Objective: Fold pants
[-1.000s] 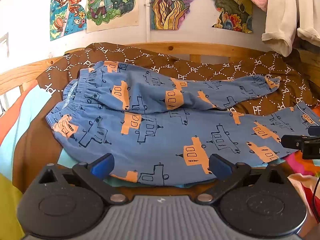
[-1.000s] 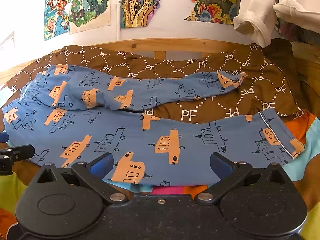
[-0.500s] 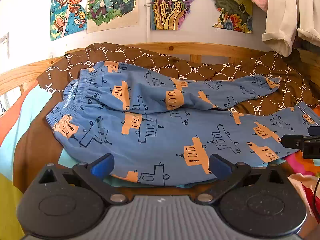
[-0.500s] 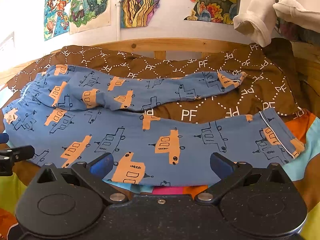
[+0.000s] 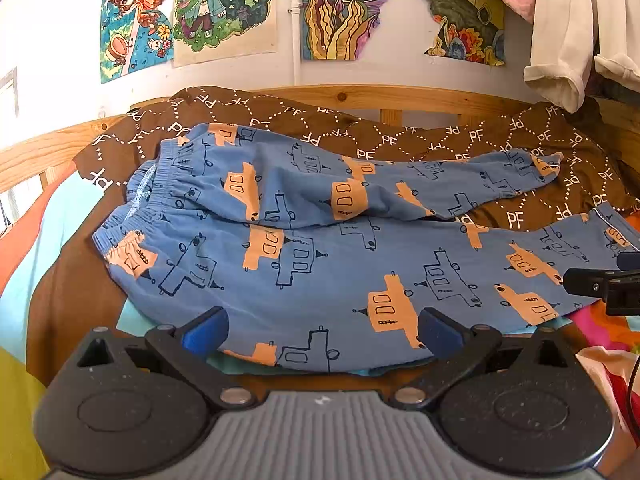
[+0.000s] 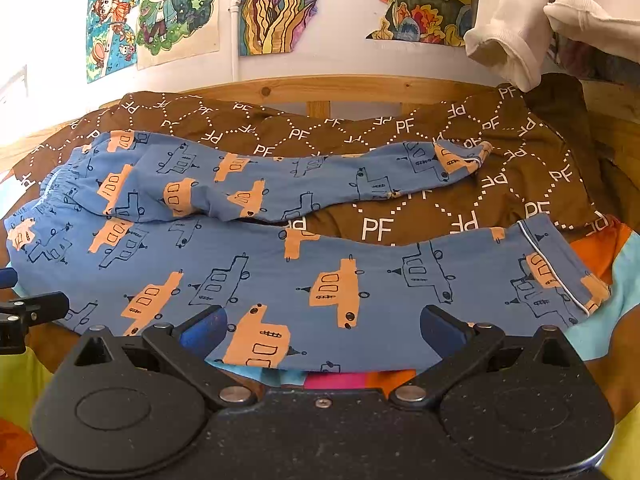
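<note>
Nothing is seen to have moved since the earlier pictures; both tools are held in the same spots. The left hand-held gripper (image 5: 322, 330) is kept wide apart, and nothing is held between its blue pads (image 5: 204, 330). Its tips are seen just at the near edge of the pants (image 5: 320, 264), but whether the cloth is touched cannot be told. The right hand-held gripper (image 6: 324, 330) is also spread wide, with nothing held. The pants (image 6: 280, 272) are laid flat on the bed, on a brown blanket (image 6: 500, 184) marked with white letters. The waistband (image 5: 136, 216) is found at 9 o'clock in the left view. One leg is stretched toward 3 o'clock; the other leg (image 6: 320, 176) lies behind it, toward 12 o'clock. Bright drawings (image 5: 224, 8) are stuck on the wall behind.
</note>
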{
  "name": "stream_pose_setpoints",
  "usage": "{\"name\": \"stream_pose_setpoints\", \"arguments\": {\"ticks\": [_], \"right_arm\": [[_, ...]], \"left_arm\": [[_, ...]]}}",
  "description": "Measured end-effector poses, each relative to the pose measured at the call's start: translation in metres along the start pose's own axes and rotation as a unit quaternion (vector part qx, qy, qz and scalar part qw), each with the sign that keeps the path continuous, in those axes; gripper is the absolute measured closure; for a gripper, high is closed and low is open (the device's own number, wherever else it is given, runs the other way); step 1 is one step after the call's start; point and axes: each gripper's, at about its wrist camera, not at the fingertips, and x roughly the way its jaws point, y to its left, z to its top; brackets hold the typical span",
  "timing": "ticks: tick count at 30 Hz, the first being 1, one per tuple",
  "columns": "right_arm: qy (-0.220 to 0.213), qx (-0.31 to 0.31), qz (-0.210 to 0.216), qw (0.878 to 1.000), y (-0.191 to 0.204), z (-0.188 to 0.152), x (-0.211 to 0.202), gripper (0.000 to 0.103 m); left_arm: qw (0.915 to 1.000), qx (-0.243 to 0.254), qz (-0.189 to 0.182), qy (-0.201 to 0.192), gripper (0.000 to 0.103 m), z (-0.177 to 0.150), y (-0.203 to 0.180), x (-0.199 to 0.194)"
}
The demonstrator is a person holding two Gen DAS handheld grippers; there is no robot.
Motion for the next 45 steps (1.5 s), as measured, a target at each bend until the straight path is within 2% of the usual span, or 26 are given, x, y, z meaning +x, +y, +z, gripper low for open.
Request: {"name": "stream_pose_setpoints", "arguments": {"ticks": [9, 20, 24, 30, 33, 35, 37, 39, 42, 45], "right_arm": [[0.003, -0.003, -0.005, 1.0, 0.002, -0.002, 0.003, 0.001], [-0.009, 0.002, -0.001, 1.0, 0.0, 0.005, 0.002, 0.001], [-0.027, 0.003, -0.001, 1.0, -0.004, 0.01, -0.002, 0.001], [-0.051, 0.01, 0.007, 0.999, -0.016, 0.026, -0.006, 0.001], [-0.052, 0.019, 0.031, 0.998, -0.027, 0.042, -0.003, 0.001], [-0.041, 0.011, 0.063, 0.997, -0.036, 0.057, 0.003, 0.001], [-0.016, -0.001, 0.103, 0.995, -0.046, 0.074, 0.013, 0.001], [0.017, -0.012, 0.144, 0.989, -0.058, 0.091, 0.027, 0.001], [0.051, -0.036, 0.195, 0.979, -0.069, 0.115, 0.049, 0.001], [0.093, -0.07, 0.223, 0.968, -0.078, 0.144, 0.081, 0.001]], "left_arm": [[0.9998, -0.007, -0.006, 0.019, 0.0, 0.001, 0.001, 0.006], [0.9995, 0.003, 0.004, 0.031, 0.0, 0.006, -0.003, 0.01], [0.9991, 0.01, 0.005, 0.04, 0.0, 0.017, -0.004, 0.012], [0.998, 0.038, -0.025, 0.044, 0.0, 0.048, -0.005, 0.018], [0.9949, 0.071, -0.053, 0.048, 0.0, 0.074, -0.006, 0.023], [0.9924, 0.099, -0.067, 0.032, 0.0, 0.101, -0.004, 0.025], [0.9913, 0.114, -0.065, 0.007, 0.0, 0.127, -0.001, 0.027], [0.9901, 0.126, -0.062, 0.0, 0.0, 0.155, 0.001, 0.037], [0.9855, 0.143, -0.076, 0.049, 0.0, 0.196, 0.003, 0.073], [0.9801, 0.155, -0.095, 0.081, 0.0, 0.218, 0.005, 0.115]]}}
